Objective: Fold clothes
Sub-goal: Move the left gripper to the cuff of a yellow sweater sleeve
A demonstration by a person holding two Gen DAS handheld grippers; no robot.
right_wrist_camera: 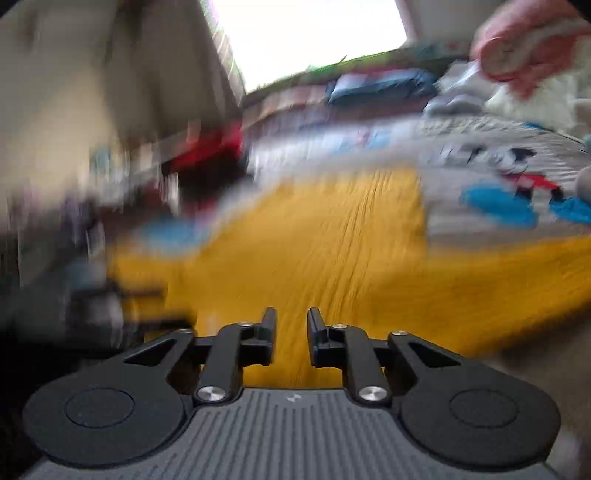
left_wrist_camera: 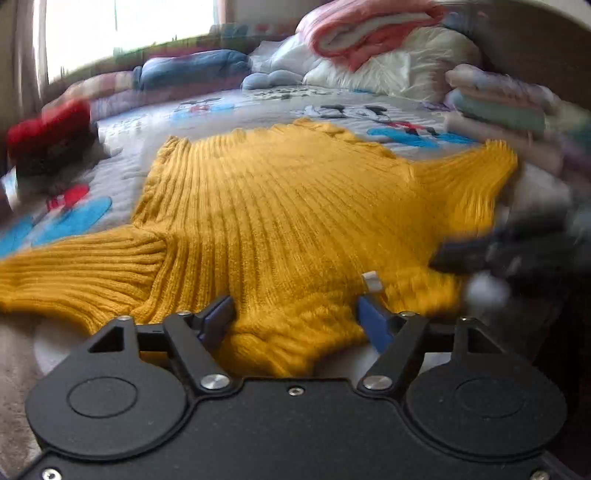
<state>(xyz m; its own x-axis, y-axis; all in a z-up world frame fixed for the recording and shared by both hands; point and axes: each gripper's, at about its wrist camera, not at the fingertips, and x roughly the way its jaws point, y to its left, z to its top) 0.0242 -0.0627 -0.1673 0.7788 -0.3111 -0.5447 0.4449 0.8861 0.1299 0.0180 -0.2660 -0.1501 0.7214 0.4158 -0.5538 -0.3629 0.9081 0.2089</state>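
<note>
Cartoon-print bedspread (left_wrist_camera: 155, 125) carries everything. Left gripper (left_wrist_camera: 295, 314) stands spread wide, its jaws straddling a bunched edge of the mustard ribbed sweater (left_wrist_camera: 280, 206). Right gripper (right_wrist_camera: 291, 332) hangs parted, empty, just above the same flat-lying sweater.

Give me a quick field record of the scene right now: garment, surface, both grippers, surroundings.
garment: mustard-yellow ribbed knit sweater, spread flat, sleeves out to both sides
surface: cartoon-print grey bedspread
left gripper: jaws open, straddling a bunched sweater edge
right gripper: jaws apart with a narrow gap, over the sweater; view motion-blurred
surroundings: stack of folded clothes at right, pink folded blanket on white pillows
fold progress: none visible yet
</note>
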